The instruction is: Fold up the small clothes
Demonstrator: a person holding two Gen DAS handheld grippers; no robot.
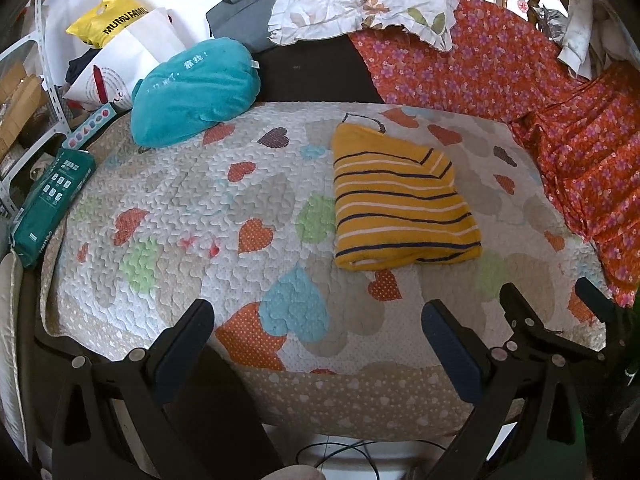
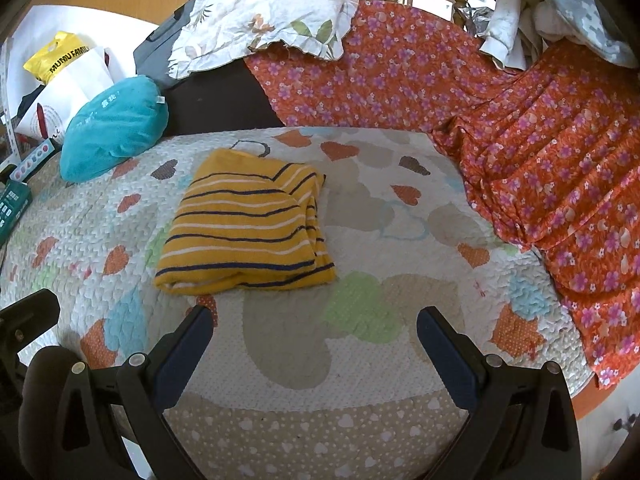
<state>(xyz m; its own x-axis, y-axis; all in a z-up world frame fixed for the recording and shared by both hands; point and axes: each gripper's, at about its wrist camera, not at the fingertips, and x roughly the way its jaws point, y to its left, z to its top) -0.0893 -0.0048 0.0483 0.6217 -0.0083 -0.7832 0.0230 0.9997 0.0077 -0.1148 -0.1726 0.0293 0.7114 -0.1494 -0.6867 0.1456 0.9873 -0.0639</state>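
Far off to the left of the left tongs [image 1: 318, 332], a green packet [image 1: 52, 200] lies at the edge of the quilt [image 1: 248, 184], with a yellow bag [image 1: 108, 18] and white bags heaped beyond it. Ahead and still to the left, a teal plush cushion [image 1: 196, 92] rests at the quilt's far edge. The left tongs are released, their two dark arms spread wide over the near edge of the quilt and grasping nothing.

Ahead of the left tongs and a little to their right lies the yellow striped garment [image 1: 400, 200], well apart from both fingertips. From the right wrist view the same garment sits ahead and to the left of the right tongs [image 2: 314, 328], which are likewise released and empty, hovering over bare quilt. Farther right, an orange flowered cloth [image 2: 560, 168] drapes down beside the quilt, and a floral pillow [image 2: 272, 4] sits at the back.

As to progress, the garment looks already folded: it is a compact, layered rectangle with a doubled edge toward the tongs and the sleeves tucked in. I would judge this piece done, or nearly so, apart from perhaps squaring the slightly uneven right-hand layers. No other small garment waiting to be folded can be made out on the quilt, so what remains of the task cannot be told from here.
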